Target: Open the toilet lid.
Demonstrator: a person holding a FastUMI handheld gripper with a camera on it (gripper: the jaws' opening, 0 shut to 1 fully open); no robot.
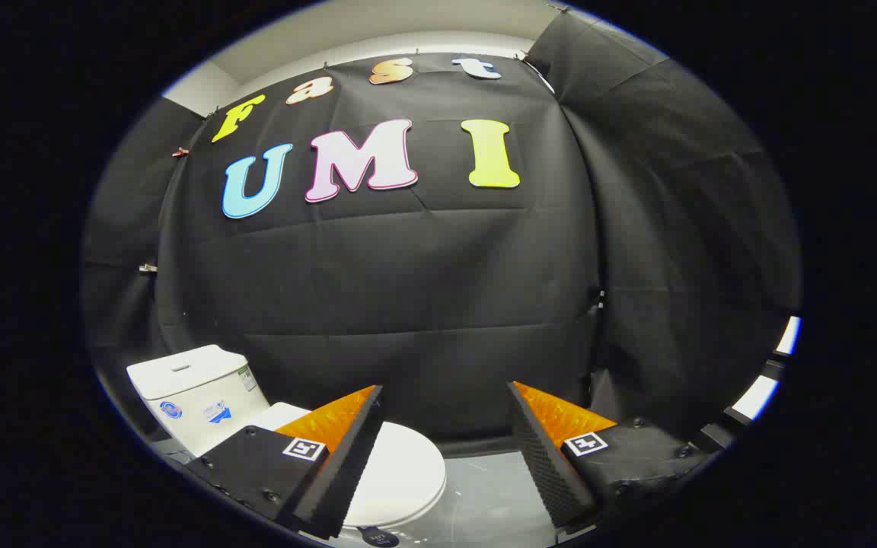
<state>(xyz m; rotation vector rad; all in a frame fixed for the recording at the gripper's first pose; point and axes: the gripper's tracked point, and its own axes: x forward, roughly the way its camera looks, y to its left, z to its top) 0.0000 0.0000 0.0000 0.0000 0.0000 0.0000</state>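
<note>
Hovering with my gripper (444, 415) spread wide and empty, I see the shut toilet lid (400, 476) lying below-left, behind the left finger.

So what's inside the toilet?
Can't tell: the white lid is down flat, covering the bowl. The open gripper fingers hover above it, touching nothing. The tank stands behind.
</note>
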